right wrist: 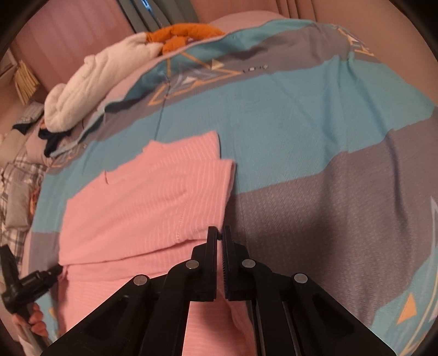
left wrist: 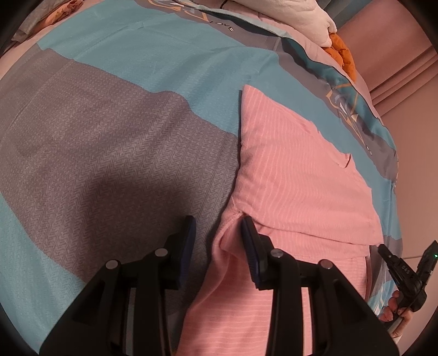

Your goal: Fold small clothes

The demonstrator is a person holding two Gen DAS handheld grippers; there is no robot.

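A bed (right wrist: pixel 314 131) dressed in a teal, grey and pink patterned cover fills the room under dim, warm pinkish light. Pink curtains (right wrist: pixel 60 46) hang beyond its far edge, split by a dark window frame (right wrist: pixel 137 16). A white blanket (right wrist: pixel 90 82) and an orange cloth (right wrist: pixel 186 32) lie heaped at the far edge of the bed.

We see a pink garment (left wrist: pixel 298 175) with thin white stripes, partly folded, lying flat on the bed (left wrist: pixel 109 137); one folded layer overlaps the lower part, its seam showing.
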